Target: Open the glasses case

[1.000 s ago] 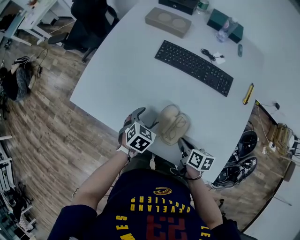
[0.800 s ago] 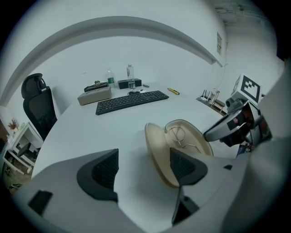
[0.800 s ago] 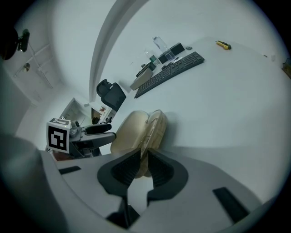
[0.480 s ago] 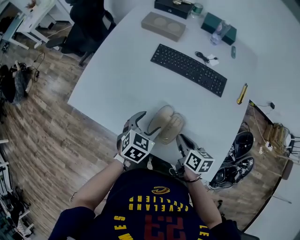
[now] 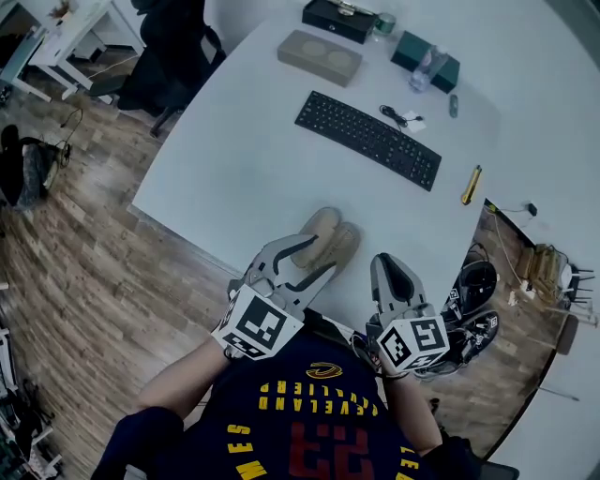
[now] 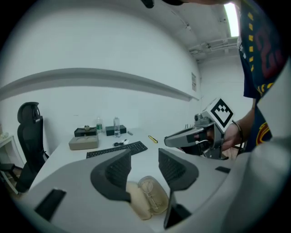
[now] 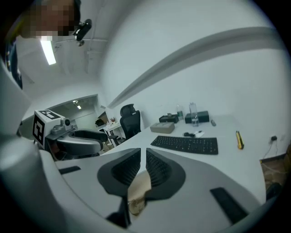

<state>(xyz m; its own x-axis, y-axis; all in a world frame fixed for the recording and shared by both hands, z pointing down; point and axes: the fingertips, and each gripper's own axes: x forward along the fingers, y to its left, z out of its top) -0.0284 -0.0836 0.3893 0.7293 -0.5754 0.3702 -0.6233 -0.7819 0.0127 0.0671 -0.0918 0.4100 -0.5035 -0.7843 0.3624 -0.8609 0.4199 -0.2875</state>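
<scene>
A beige glasses case (image 5: 326, 239) lies open on the white table (image 5: 244, 169) near its front edge, both halves facing up. In the left gripper view, glasses rest in the case's (image 6: 146, 200) right half. My left gripper (image 5: 314, 255) hangs in the air above the case, its jaws apart and closing with nothing between them (image 6: 144, 157). My right gripper (image 5: 389, 267) is held up to the right of the case, its jaws all but together and empty (image 7: 143, 154). The case (image 7: 137, 191) shows below them.
A black keyboard (image 5: 367, 139) lies mid-table. Behind it are a beige box (image 5: 320, 56), a black box (image 5: 339, 19) and a teal box (image 5: 425, 58) with a bottle. A yellow cutter (image 5: 470, 185) lies near the right edge. An office chair (image 5: 173, 47) stands at the far left.
Both grippers have risen from the table's front edge to well above the case. The left gripper's jaws have narrowed. The case lies where it was.
</scene>
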